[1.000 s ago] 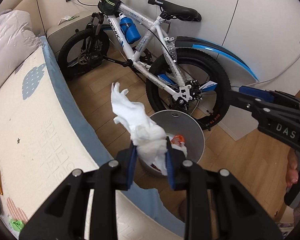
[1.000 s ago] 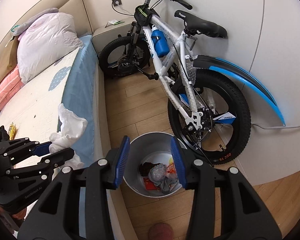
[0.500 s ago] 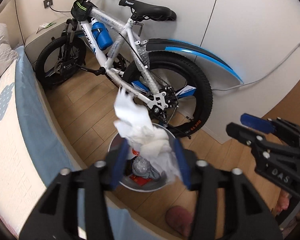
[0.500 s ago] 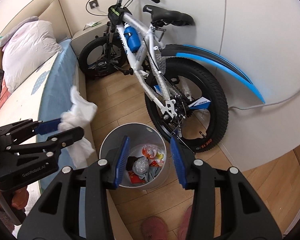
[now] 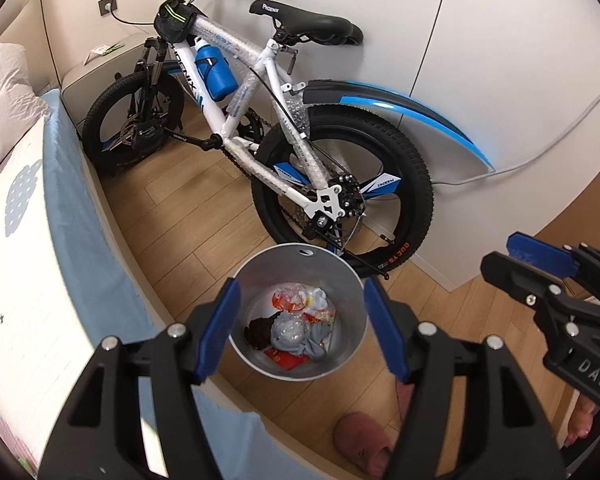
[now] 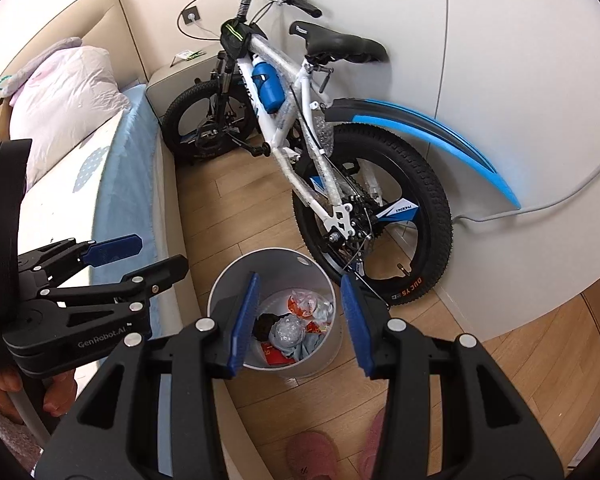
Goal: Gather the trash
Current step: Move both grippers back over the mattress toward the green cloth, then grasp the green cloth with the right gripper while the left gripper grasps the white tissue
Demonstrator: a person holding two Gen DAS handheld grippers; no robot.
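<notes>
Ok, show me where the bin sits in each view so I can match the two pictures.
Left wrist view: the bin is low in the centre, seen between the left gripper fingers.
Right wrist view: the bin is low in the centre, partly behind the right gripper fingers.
Shared landmark: the bike's rear wheel, just beyond the bin, up and to the right.

Just past the black tongs with their blue pads (image 5: 220, 332), the silver-grey bin (image 5: 342, 280) holds red-and-orange wrappers, clear plastic and a dark scrap. Beyond it stands a white bicycle (image 5: 236, 120) with black tyres, blue-striped mudguard and blue bottle (image 5: 216, 68). Left of them lies pale-blue bedding (image 5: 72, 208) with a dotted cloud print.
</notes>
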